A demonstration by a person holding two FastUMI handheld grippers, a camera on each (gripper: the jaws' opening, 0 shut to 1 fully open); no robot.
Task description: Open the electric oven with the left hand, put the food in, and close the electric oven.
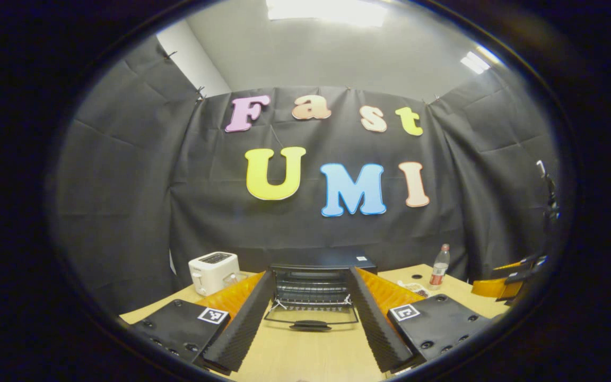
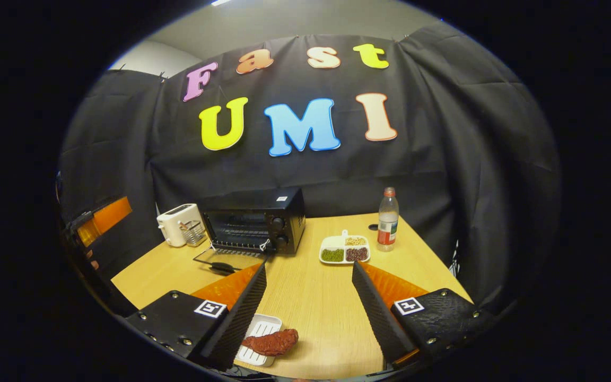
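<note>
Reddish-brown and lumpy, the food (image 2: 270,342) looks like a slab of cooked meat, lying on a small white ribbed tray (image 2: 259,332) at the near edge of the wooden table (image 2: 316,297). It sits just beside the right gripper (image 2: 308,307), low between its spread jaws and nearer the left-hand one, touching neither. I would judge it light and probably somewhat soft or rubbery, with an uneven surface that may give a fair hold; squeezing across its narrow middle seems the safest place, since a pinch at one tapered end could let it droop or slip. One end overhangs the tray's rim, which might offer a way in without nudging the tray, itself light enough to skate on the smooth wood.

Farther back stands the black electric oven (image 2: 255,218), its glass door (image 1: 311,314) already dropped flat onto the table, wire rack showing inside. The door's dark handle (image 1: 310,324) lies at the front edge, directly ahead of the left gripper (image 1: 311,329), whose jaws are wide apart and holding nothing. That door looks stiff and hinged low, so closing it should mean lifting from the handle. A white toaster (image 2: 178,224), a divided dish of beans (image 2: 345,249) and a plastic bottle (image 2: 388,220) stand around the oven, well apart from the food.
</note>
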